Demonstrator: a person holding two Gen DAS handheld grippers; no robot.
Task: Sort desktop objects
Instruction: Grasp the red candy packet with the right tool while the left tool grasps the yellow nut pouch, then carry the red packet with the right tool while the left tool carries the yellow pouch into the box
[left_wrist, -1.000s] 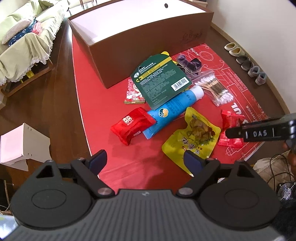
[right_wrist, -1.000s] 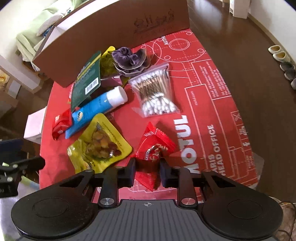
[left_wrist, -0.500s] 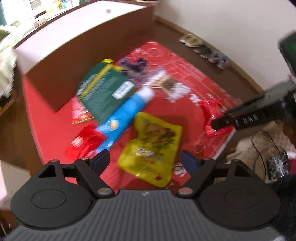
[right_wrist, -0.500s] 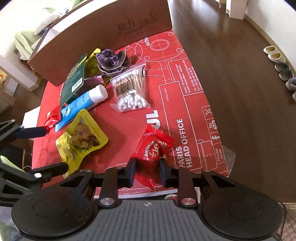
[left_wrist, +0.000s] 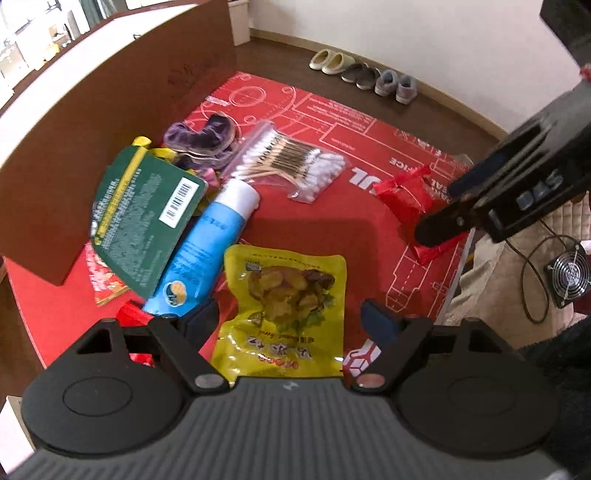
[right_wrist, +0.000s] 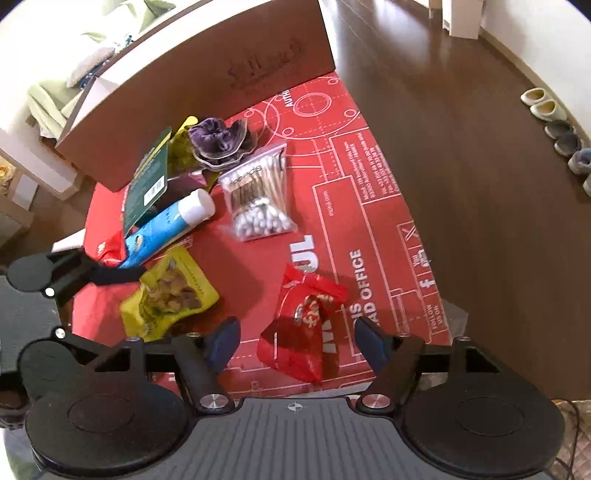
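Since my right gripper (right_wrist: 295, 341) has just been opening its fingers, the crinkly red foil snack packet (right_wrist: 303, 317) lies released between them on the red printed surface (right_wrist: 354, 206), while my left gripper (left_wrist: 290, 319) hovers wide, empty, over the yellow plastic snack pouch (left_wrist: 284, 299).

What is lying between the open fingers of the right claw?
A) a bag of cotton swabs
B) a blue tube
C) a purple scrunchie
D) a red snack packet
D: the red snack packet lies on the mat between the right claw's spread fingers, untouched.
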